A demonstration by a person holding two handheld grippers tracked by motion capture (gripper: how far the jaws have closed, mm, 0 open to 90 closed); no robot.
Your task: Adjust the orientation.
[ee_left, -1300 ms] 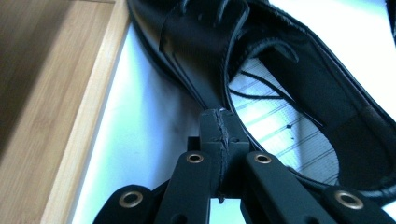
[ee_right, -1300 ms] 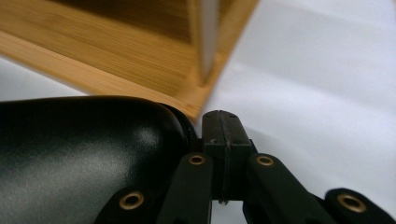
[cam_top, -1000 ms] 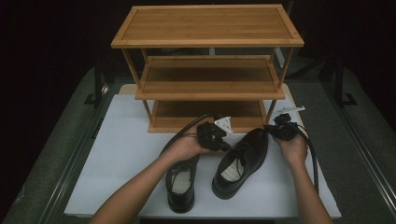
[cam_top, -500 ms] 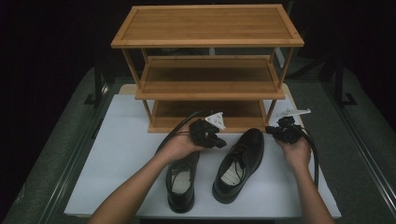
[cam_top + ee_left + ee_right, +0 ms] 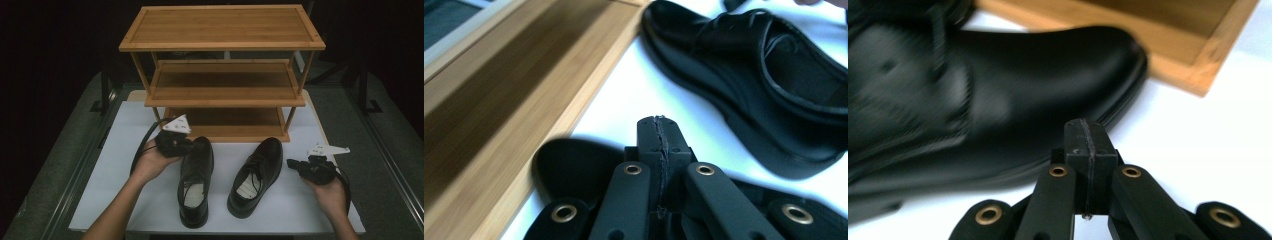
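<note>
Two black leather lace-up shoes stand on the white mat in front of a three-tier wooden rack [image 5: 222,95]. The left shoe [image 5: 195,182] points at the rack, and the right shoe [image 5: 255,175] is angled to the right. My left gripper [image 5: 186,145] lies in the left hand at the left shoe's toe, jaws shut and empty. In the left gripper view the shut left gripper [image 5: 659,122] hangs over the mat, with a shoe [image 5: 764,75] beyond. My right gripper [image 5: 291,163] rests in the right hand beside the right shoe. The right gripper [image 5: 1085,125], shut and empty, points at that shoe's toe [image 5: 973,100].
The white mat [image 5: 125,200] covers the middle of a dark table with metal rails along both sides. The rack's lowest shelf [image 5: 499,100] lies just behind the shoes, and its corner [image 5: 1198,65] is near the right shoe's toe. Cables trail from both grippers.
Both hands have drawn apart from above the shoes. The left gripper went left to the left shoe's toe. The right gripper came nearer and to the right. The shoes have not moved.
</note>
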